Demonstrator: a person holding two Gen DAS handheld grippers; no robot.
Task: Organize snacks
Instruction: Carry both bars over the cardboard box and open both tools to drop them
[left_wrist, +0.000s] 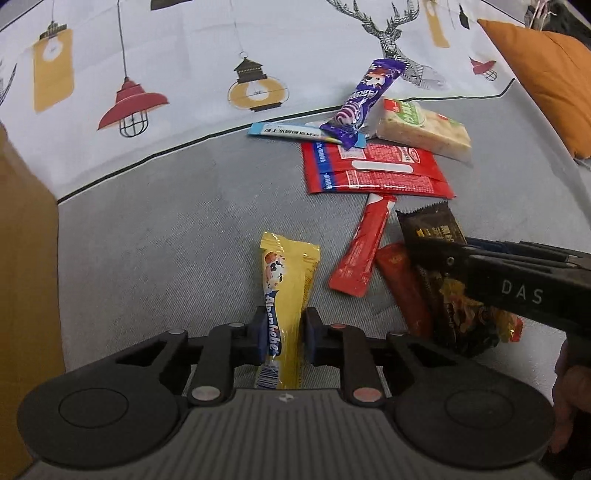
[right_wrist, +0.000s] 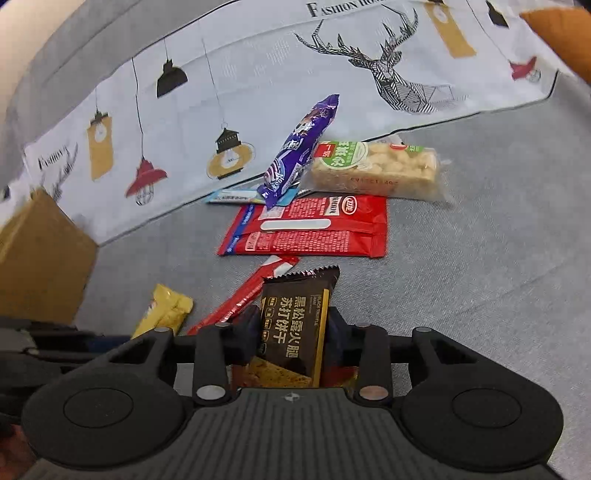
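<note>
My left gripper (left_wrist: 285, 334) is shut on a yellow Alpenliebe candy pack (left_wrist: 286, 291) that points away along the grey sofa seat. My right gripper (right_wrist: 291, 332) is shut on a dark brown cracker pack (right_wrist: 295, 325); it also shows in the left wrist view (left_wrist: 430, 229), with the right gripper over it. Beyond lie a red stick pack (left_wrist: 364, 251), a flat red pouch (left_wrist: 373, 168), a purple candy pack (left_wrist: 364, 99), a pale nougat bar (left_wrist: 424, 127) and a thin blue stick (left_wrist: 284, 131). The yellow pack's tip shows in the right wrist view (right_wrist: 166, 306).
A cardboard box (left_wrist: 22, 236) stands at the left; it also shows in the right wrist view (right_wrist: 40, 258). A white printed cloth (left_wrist: 184, 74) covers the sofa back. An orange cushion (left_wrist: 543, 77) sits at the right. An orange-red packet (left_wrist: 406, 288) lies under the brown pack.
</note>
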